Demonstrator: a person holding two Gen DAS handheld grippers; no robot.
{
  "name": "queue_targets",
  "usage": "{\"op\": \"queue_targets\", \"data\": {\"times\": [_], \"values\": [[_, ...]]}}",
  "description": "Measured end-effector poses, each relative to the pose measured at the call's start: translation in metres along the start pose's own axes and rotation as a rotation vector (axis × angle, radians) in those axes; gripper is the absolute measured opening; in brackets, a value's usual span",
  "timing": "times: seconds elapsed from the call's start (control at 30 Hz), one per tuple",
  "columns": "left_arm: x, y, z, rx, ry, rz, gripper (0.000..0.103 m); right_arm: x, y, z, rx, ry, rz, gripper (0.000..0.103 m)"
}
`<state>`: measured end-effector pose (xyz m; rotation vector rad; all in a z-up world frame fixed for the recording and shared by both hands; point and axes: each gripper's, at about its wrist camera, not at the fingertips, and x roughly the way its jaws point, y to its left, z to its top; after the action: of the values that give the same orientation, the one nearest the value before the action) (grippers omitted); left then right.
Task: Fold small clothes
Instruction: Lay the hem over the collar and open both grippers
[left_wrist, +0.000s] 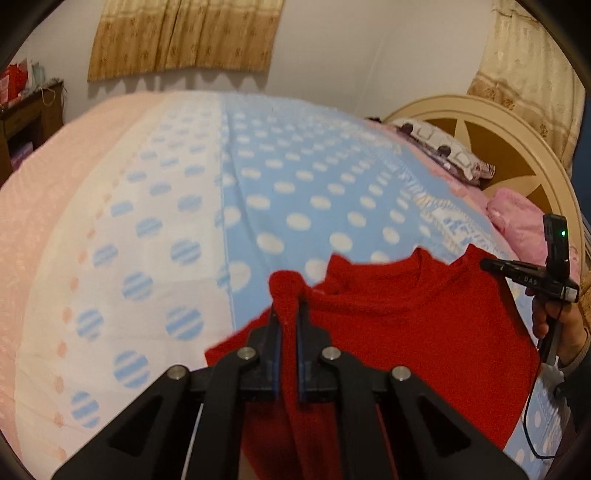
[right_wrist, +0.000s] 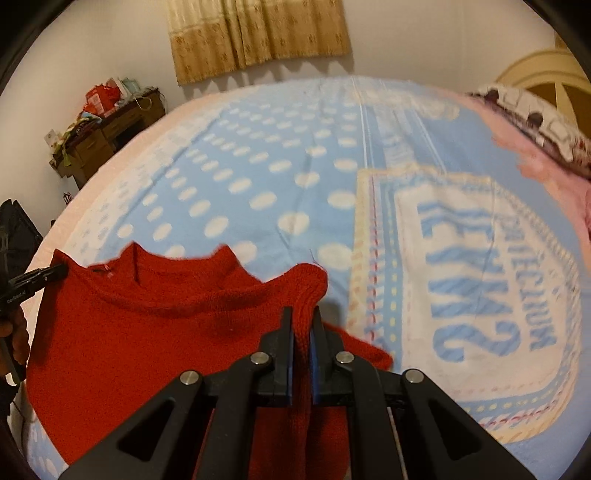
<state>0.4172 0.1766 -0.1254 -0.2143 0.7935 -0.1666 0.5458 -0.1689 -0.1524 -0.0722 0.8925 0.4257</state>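
A bed (left_wrist: 122, 206) fills both views, spread with a blue blanket (left_wrist: 295, 192) dotted in white, its one side white with striped blue dots, and a pink sheet (left_wrist: 44, 206) along the edge. In the right wrist view the blanket carries a large pale panel (right_wrist: 476, 280) with blue lettering. Behind the bed hangs a tan curtain (left_wrist: 184, 37) on a pale wall; a cream headboard (left_wrist: 491, 125) with a patterned pillow (left_wrist: 443, 151) stands at one end, and a dark wooden cabinet (right_wrist: 107, 144) piled with red and green items at the other.

Over the blanket hangs a small red knitted sweater (left_wrist: 424, 332) — neckline uppermost, stretched between the two tools. The left gripper (left_wrist: 289, 314) has its fingers closed narrowly on a bunched shoulder corner of the knit, which bulges above the tips. The right gripper (right_wrist: 303, 317) pinches the opposite shoulder the same way — the red fabric runs down between its fingers. In the left wrist view a hand (left_wrist: 554, 321) grasps the other tool's handle, a black cable (left_wrist: 532, 406) trailing below it.
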Motion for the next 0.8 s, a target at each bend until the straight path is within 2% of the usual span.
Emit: {"op": "queue_targets", "data": {"times": [0.1,0.2,0.27,0.33,0.4,0.47,0.6,0.67,0.7,0.73,0.77,0.8], "values": [[0.004,0.003,0.006,-0.009,-0.007,0.006,0.006,-0.003,0.0,0.007,-0.001,-0.027,-0.021,0.006],[0.019,0.013,0.004,-0.057,0.017,0.01,0.006,0.008,-0.006,0.009,0.027,-0.01,-0.051,0.006],[0.032,0.017,-0.003,-0.07,0.063,0.019,0.006,0.021,-0.01,0.006,0.048,0.031,-0.031,0.006],[0.045,0.02,-0.013,-0.072,0.096,0.058,0.015,0.035,-0.011,-0.001,0.037,0.105,-0.02,0.006],[0.043,0.022,-0.017,-0.092,0.086,0.058,0.016,0.036,-0.012,-0.005,0.022,0.097,-0.034,0.007],[0.033,0.023,-0.017,-0.115,0.069,0.052,0.026,0.032,-0.013,-0.004,0.013,0.103,-0.035,0.008],[0.0,0.016,-0.019,-0.102,0.017,0.071,0.039,0.011,-0.008,-0.006,-0.045,0.076,-0.101,0.011],[-0.022,0.002,-0.025,-0.062,-0.019,0.079,0.063,-0.01,-0.001,-0.008,-0.053,0.044,-0.097,0.012],[-0.03,-0.004,-0.029,-0.048,-0.032,0.074,0.069,-0.019,0.001,-0.009,-0.049,0.028,-0.088,0.012],[-0.039,-0.013,-0.036,-0.03,-0.042,0.071,0.079,-0.029,0.004,-0.012,-0.047,0.016,-0.074,0.014],[-0.043,-0.02,-0.041,-0.016,-0.041,0.063,0.084,-0.039,0.009,-0.016,-0.047,0.009,-0.051,0.018],[-0.047,-0.029,-0.05,0.006,-0.032,0.048,0.084,-0.048,0.016,-0.022,-0.046,0.006,-0.01,0.038]]}}
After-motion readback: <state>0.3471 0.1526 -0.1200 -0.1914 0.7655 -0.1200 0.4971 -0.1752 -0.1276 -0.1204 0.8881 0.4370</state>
